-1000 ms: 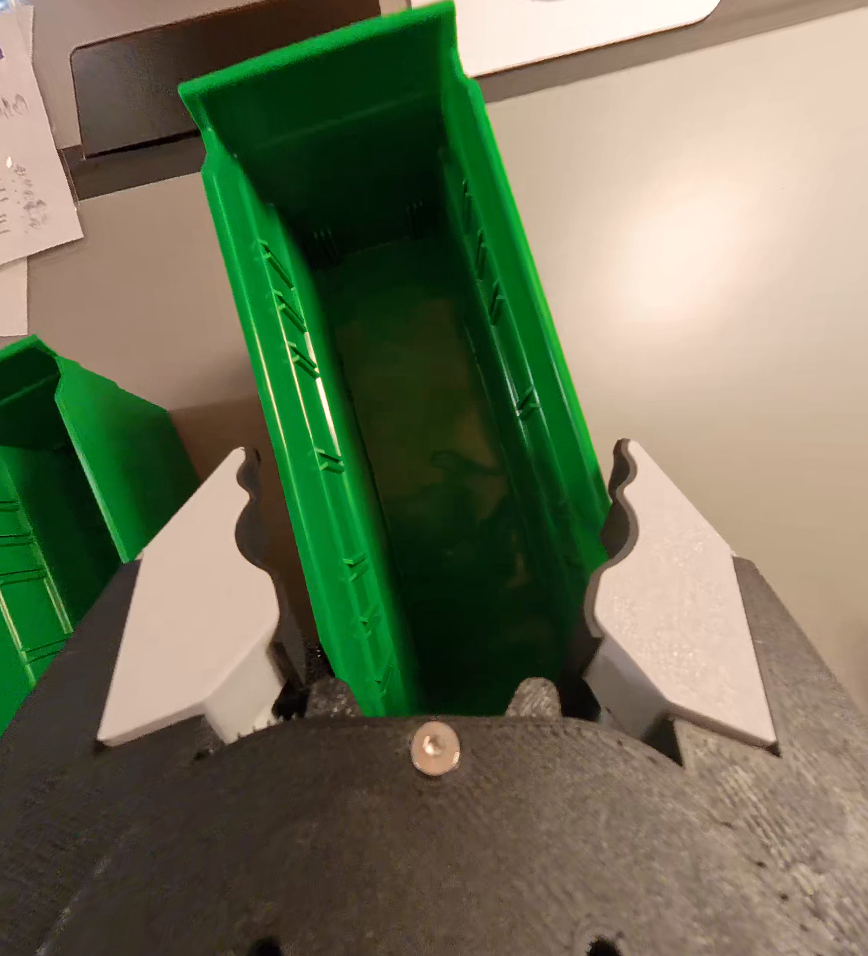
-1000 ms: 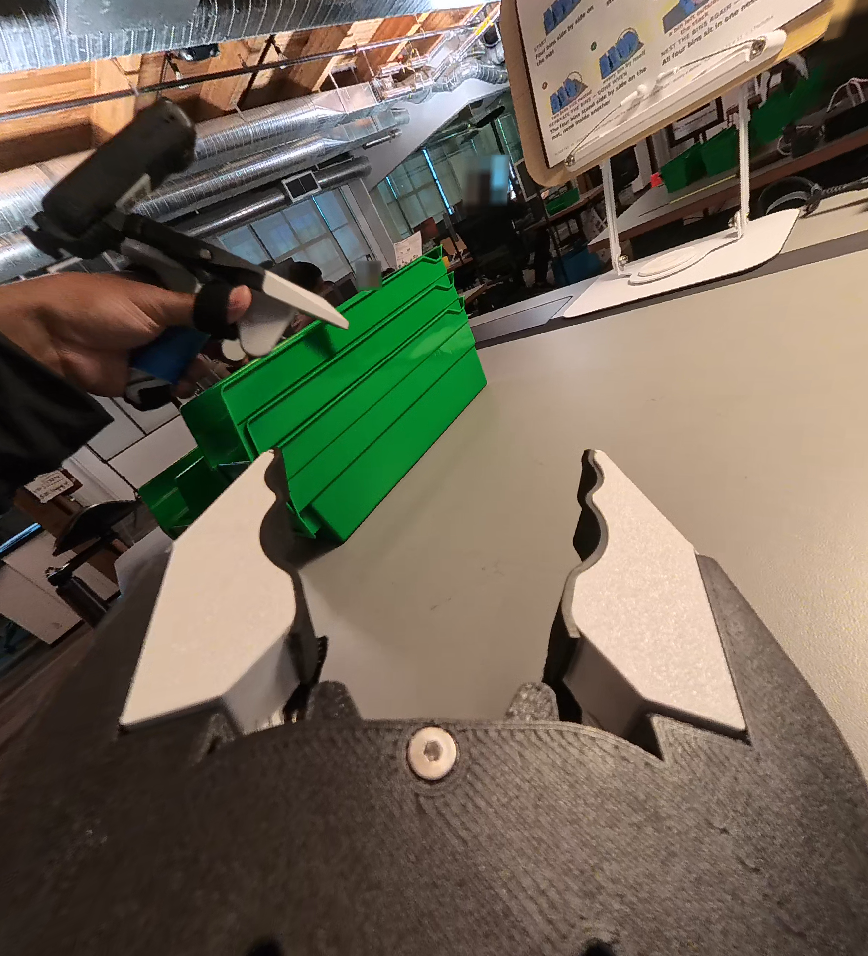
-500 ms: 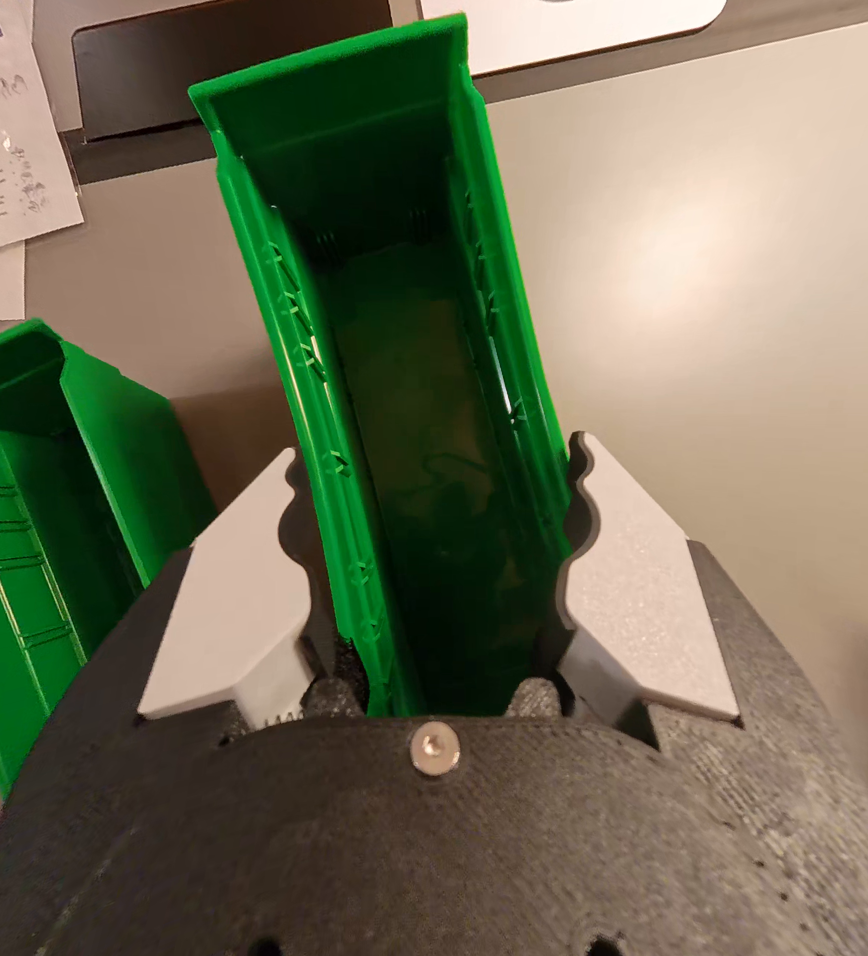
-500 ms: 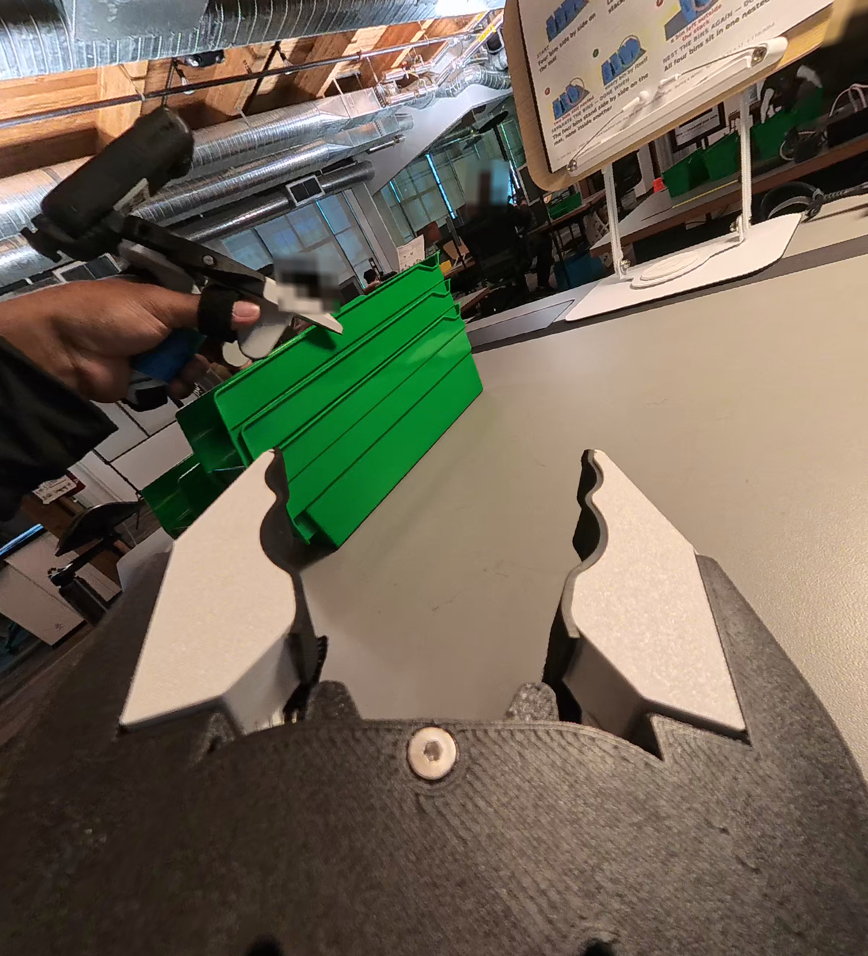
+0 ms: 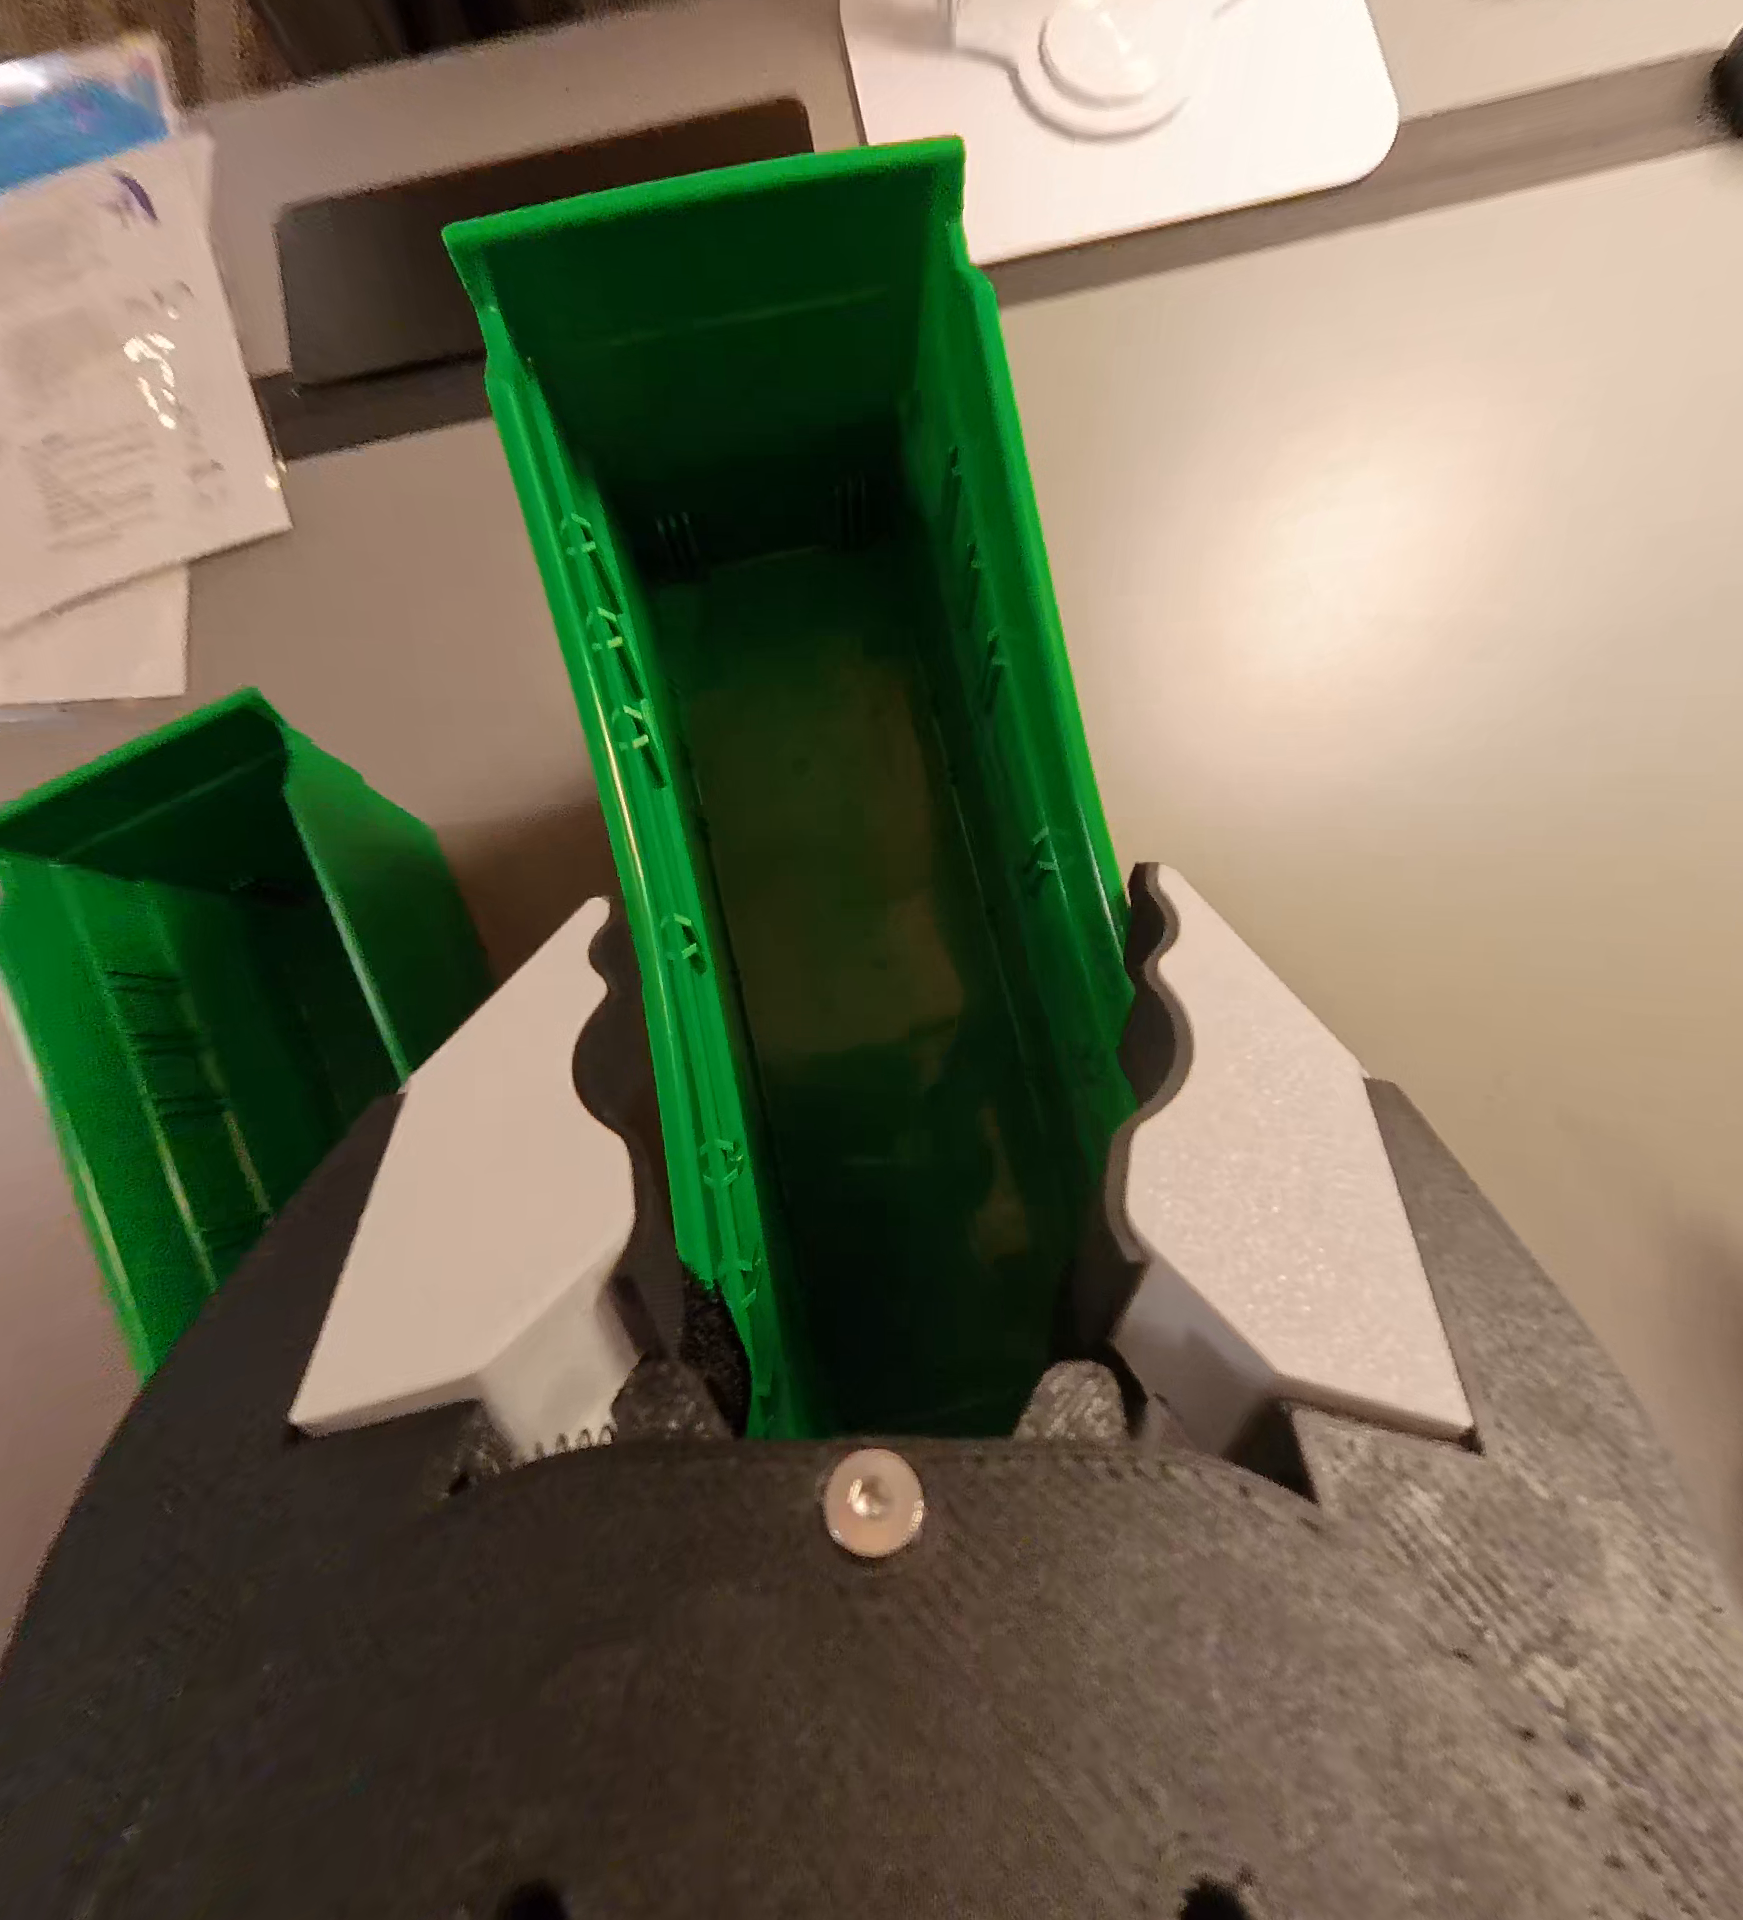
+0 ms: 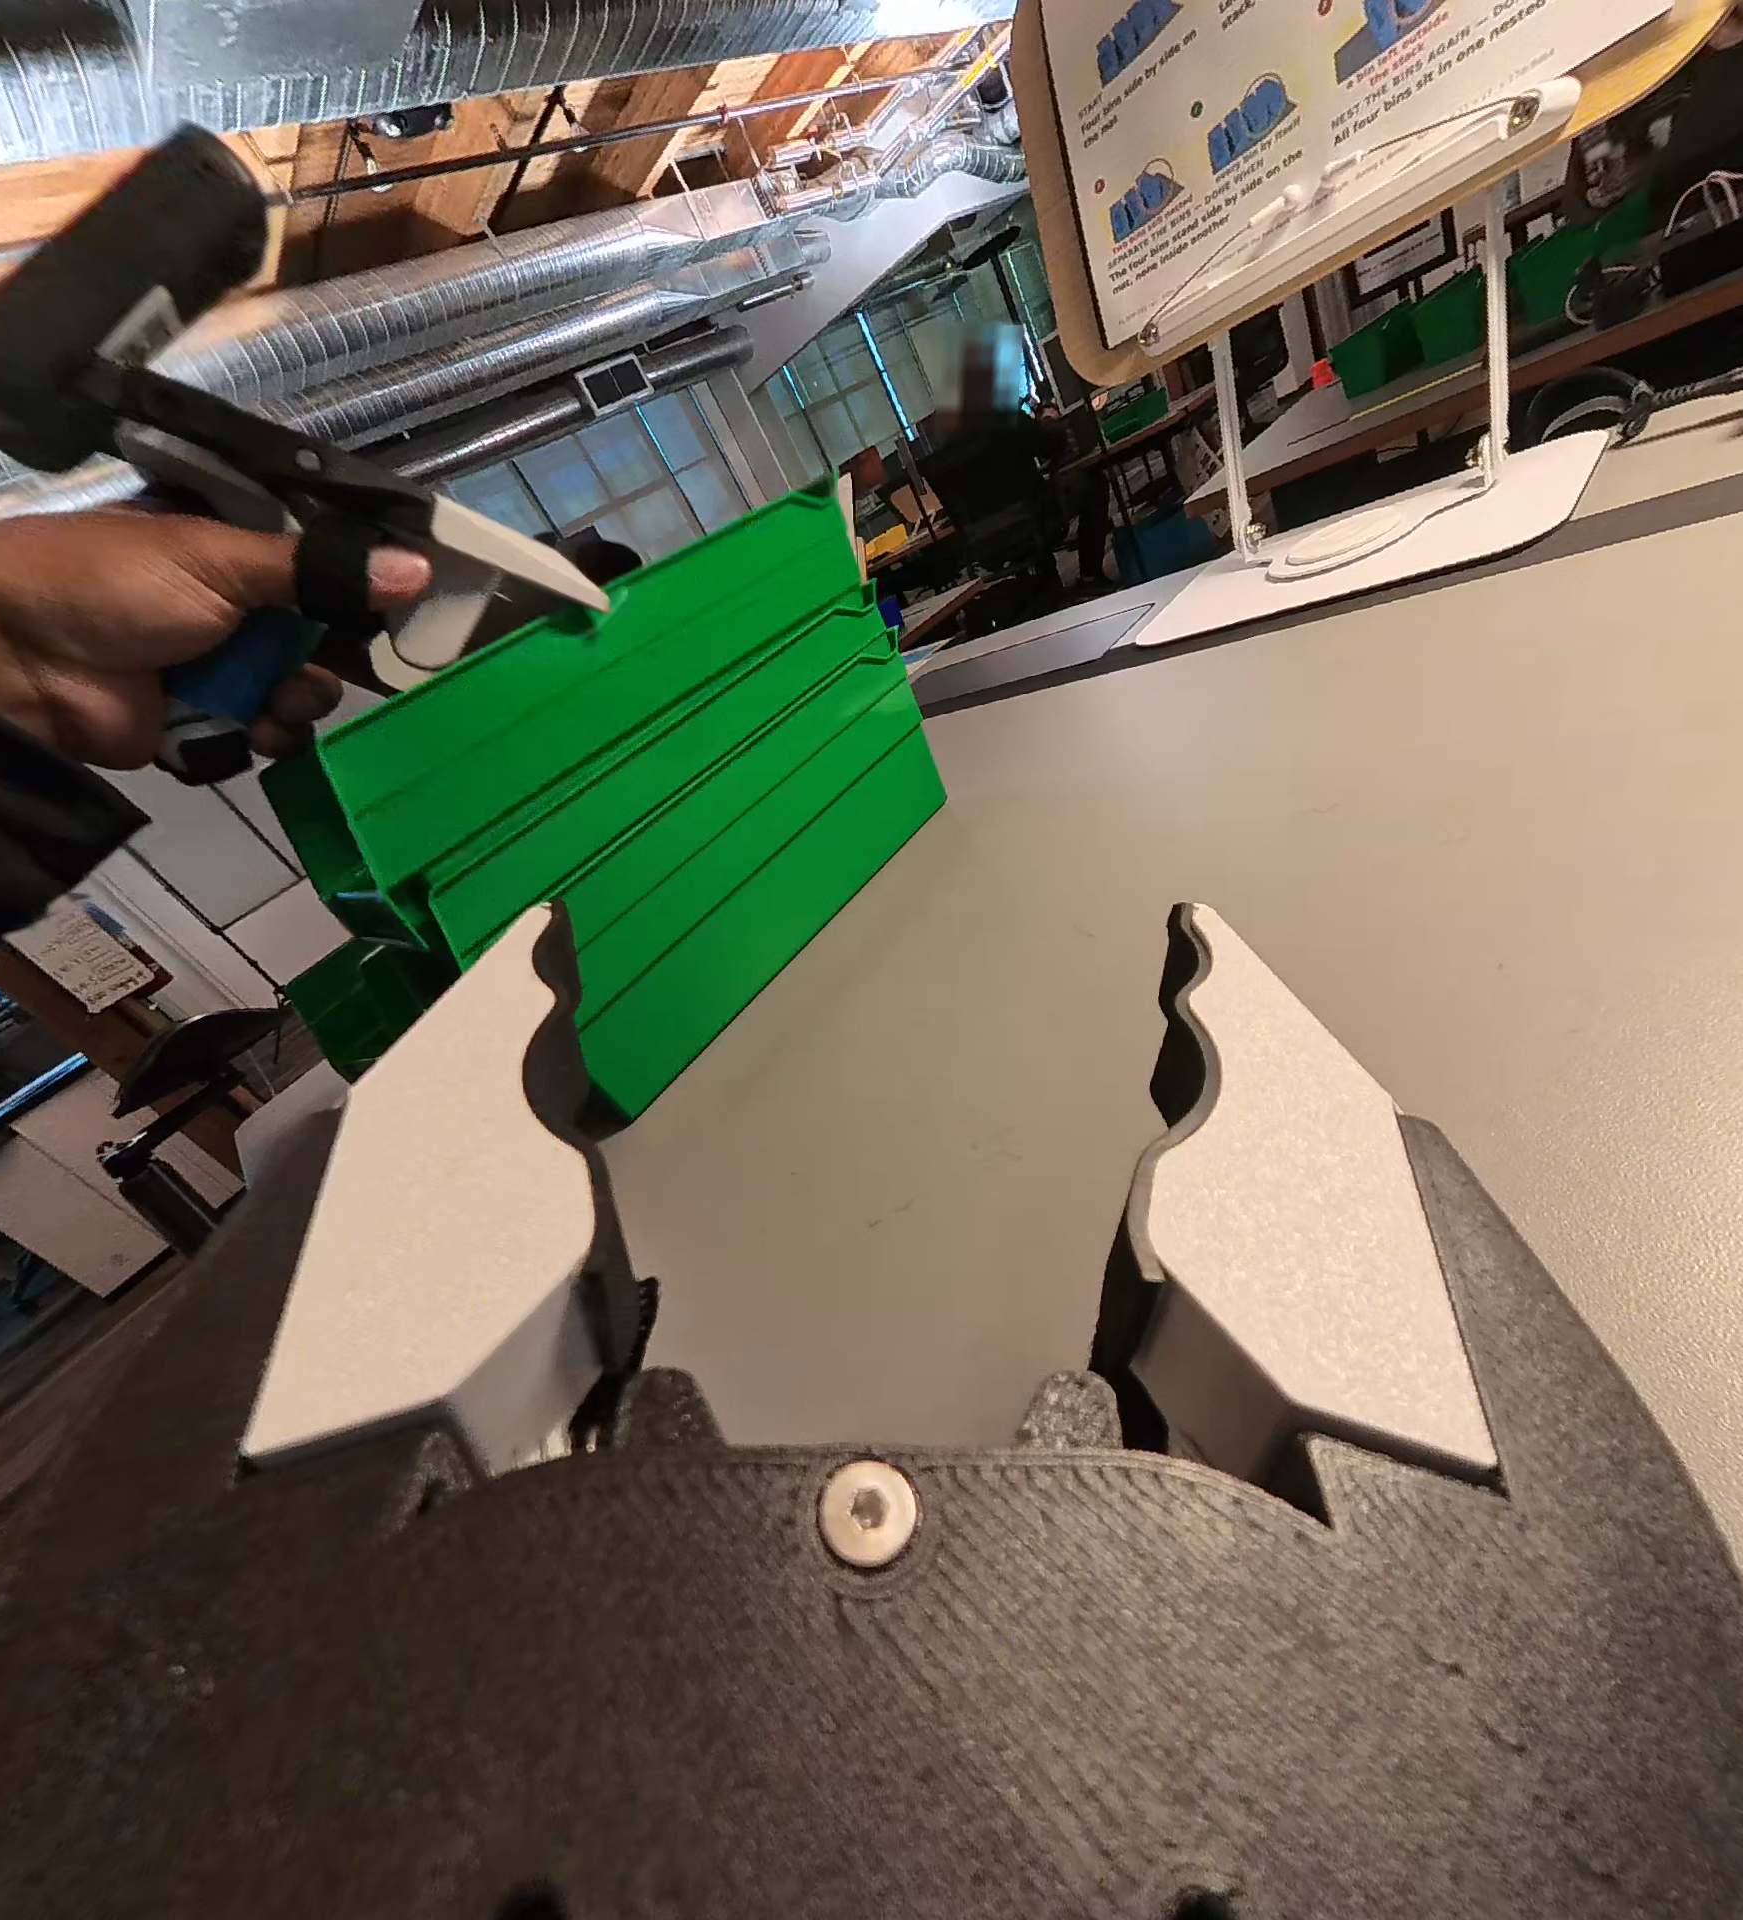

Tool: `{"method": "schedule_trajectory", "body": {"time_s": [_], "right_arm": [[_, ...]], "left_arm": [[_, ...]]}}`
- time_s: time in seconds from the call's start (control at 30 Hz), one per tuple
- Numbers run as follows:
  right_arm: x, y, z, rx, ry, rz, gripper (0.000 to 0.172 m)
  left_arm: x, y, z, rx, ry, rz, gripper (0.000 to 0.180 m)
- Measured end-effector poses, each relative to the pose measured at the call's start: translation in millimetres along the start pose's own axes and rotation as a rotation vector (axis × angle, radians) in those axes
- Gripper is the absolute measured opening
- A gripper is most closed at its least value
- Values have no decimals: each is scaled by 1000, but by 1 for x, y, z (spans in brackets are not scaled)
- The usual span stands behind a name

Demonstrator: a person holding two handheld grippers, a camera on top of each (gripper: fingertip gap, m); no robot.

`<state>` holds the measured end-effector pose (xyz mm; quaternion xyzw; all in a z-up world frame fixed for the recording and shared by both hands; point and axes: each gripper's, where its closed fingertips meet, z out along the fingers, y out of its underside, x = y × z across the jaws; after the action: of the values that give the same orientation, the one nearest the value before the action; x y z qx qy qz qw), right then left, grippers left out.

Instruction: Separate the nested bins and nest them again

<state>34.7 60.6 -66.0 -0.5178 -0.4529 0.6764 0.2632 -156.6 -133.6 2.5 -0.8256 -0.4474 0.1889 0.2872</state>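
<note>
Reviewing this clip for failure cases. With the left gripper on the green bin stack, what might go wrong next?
The left gripper clamps the top bin; the bins nested below may lift with it. The open right gripper is not bracing them. The separate bin stands close and might get knocked.

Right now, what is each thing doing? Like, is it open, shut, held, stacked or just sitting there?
Left gripper: closed on the top bin's two side walls.
Nested green bins: stacked one inside another, top bin tilted up and partly lifted out.
Separate green bin: upright on the table, empty as far as visible.
Right gripper: open, holding nothing, over bare table.
Sign stand: upright on the table.
Papers: lying flat.
</note>
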Motion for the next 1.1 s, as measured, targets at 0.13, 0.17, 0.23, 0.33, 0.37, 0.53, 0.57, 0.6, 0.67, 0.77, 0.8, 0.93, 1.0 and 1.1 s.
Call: {"method": "schedule_trajectory", "body": {"time_s": [0.13, 0.17, 0.23, 0.33, 0.37, 0.53, 0.57, 0.6, 0.67, 0.77, 0.8, 0.93, 1.0, 1.1], "right_arm": [[0, 1, 1, -4, 1, 1, 112], [0, 1, 1, -6, 1, 2, 112], [0, 1, 1, -10, 2, 4, 112], [1, 1, 1, -4, 1, 5, 112], [0, 0, 0, 2, 0, 6, 112], [1, -8, -6, 53, -7, 25, 110], [2, -10, -8, 69, -8, 31, 109], [3, -13, -10, 86, -8, 39, 108], [5, -17, -14, 117, -11, 56, 106], [5, -17, -13, 115, -19, 68, 106], [5, -17, -13, 109, -18, 65, 106], [5, -16, -12, 102, -19, 63, 105], [5, -16, -12, 105, -21, 69, 105], [5, -17, -12, 107, -24, 71, 106]], "left_arm": [[4, -27, -39, 76, 13, 5, 95], [9, -33, -50, 98, 23, 7, 95], [25, -43, -68, 135, 55, 18, 95], [62, -52, -83, 173, 127, 41, 96], [76, -52, -83, 177, 155, 46, 96], [140, -33, -49, 135, 279, 28, 98], [150, -27, -36, 118, 290, 21, 98], [158, -20, -23, 98, 295, 15, 97], [170, -5, 6, 57, 287, 12, 97], [176, 19, 46, 2, 247, 6, 99], [176, 26, 57, -12, 228, 6, 100], [171, 32, 77, 35, 164, 10, 111], [179, 27, 69, 64, 222, -1, 121], [179, 9, 38, 153, 302, -16, 125]]}}
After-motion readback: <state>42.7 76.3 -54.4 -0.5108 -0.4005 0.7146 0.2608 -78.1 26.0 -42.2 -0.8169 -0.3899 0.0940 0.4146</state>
